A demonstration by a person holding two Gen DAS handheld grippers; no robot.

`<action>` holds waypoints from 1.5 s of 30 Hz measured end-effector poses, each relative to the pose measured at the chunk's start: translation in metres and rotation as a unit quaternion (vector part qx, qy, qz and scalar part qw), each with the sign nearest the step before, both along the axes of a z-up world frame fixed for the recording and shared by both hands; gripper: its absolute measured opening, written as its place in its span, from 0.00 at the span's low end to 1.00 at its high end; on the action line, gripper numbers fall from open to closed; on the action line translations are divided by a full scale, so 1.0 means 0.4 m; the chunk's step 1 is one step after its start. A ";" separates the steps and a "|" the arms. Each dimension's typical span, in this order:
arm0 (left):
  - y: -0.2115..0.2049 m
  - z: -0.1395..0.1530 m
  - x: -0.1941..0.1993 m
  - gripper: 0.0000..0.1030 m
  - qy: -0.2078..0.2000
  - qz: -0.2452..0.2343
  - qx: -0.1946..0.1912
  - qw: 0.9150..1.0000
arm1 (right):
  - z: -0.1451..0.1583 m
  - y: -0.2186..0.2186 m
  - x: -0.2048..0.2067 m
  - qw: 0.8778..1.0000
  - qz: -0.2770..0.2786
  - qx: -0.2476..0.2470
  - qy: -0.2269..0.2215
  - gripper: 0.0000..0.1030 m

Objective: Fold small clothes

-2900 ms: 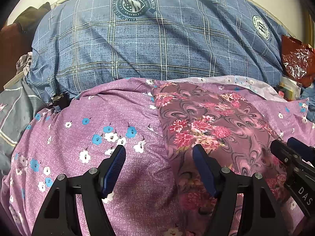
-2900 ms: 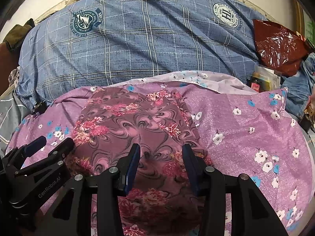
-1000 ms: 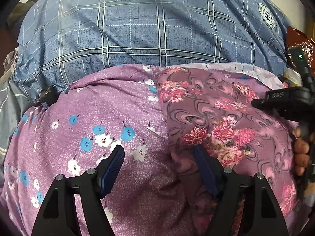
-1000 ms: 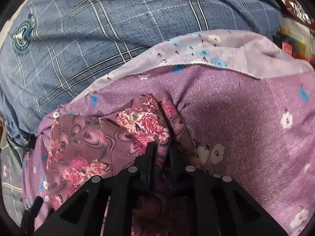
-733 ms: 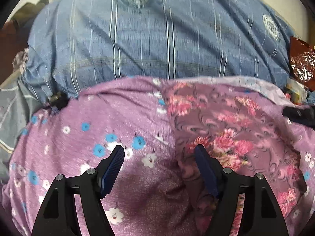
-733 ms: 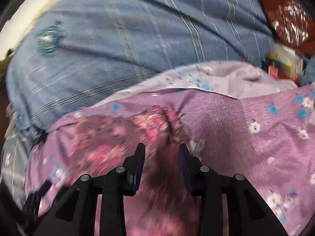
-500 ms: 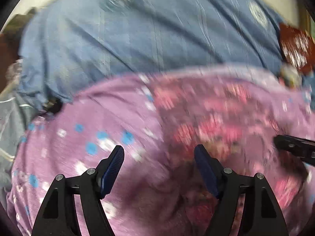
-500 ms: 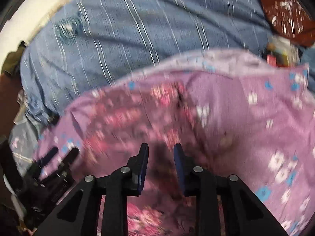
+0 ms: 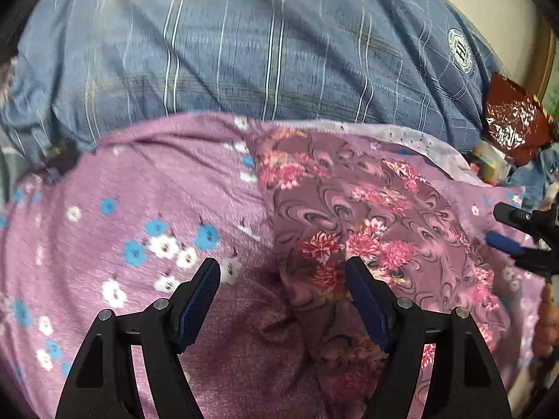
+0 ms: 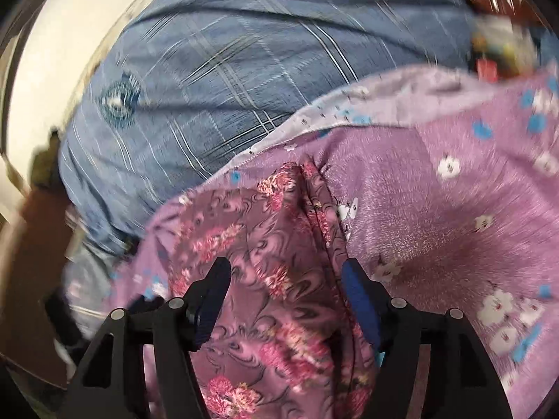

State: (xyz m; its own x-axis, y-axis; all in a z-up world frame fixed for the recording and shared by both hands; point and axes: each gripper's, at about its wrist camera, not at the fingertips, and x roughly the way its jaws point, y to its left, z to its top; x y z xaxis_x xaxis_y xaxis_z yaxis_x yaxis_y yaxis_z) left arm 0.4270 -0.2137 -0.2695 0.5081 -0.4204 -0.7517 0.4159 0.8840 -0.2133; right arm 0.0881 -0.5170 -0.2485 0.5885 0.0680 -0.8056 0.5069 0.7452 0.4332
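A mauve garment with pink flowers (image 9: pixel 353 216) lies folded on a purple floral bedspread (image 9: pixel 146 202). My left gripper (image 9: pixel 283 276) is open above the garment's left edge, holding nothing. My right gripper (image 10: pixel 284 276) is open above the garment (image 10: pixel 276 244), whose raised fold runs between the jaws without being clamped. In the left wrist view the right gripper (image 9: pixel 517 234) shows at the garment's right side. The right wrist view is blurred.
A large blue checked pillow (image 9: pixel 262 42) lies behind the bedspread. A dark red crinkled bag (image 9: pixel 513 129) and small clutter sit at the far right. A pale lilac sheet edge (image 10: pixel 384 94) lies between pillow and bedspread.
My right gripper was shut on the garment's far corner, drew it back toward me, then opened and let it go. My left gripper stayed open in about the same place.
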 end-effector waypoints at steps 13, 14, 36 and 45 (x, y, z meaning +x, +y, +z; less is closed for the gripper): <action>0.015 -0.037 0.076 0.71 0.038 -0.001 -0.023 0.999 | -0.123 -0.078 0.086 0.998 -0.011 0.055 0.028 0.67; 0.010 -0.040 0.075 0.71 0.036 0.000 -0.019 0.999 | -0.134 -0.081 0.086 0.998 -0.012 0.055 0.034 0.67; -0.047 -0.004 -0.003 0.71 -0.079 0.032 0.073 0.994 | -0.107 0.285 0.125 0.922 0.131 -0.332 0.147 0.32; -0.049 -0.005 0.001 0.71 -0.075 0.033 0.074 0.994 | -0.110 0.305 0.131 0.914 0.133 -0.352 0.154 0.33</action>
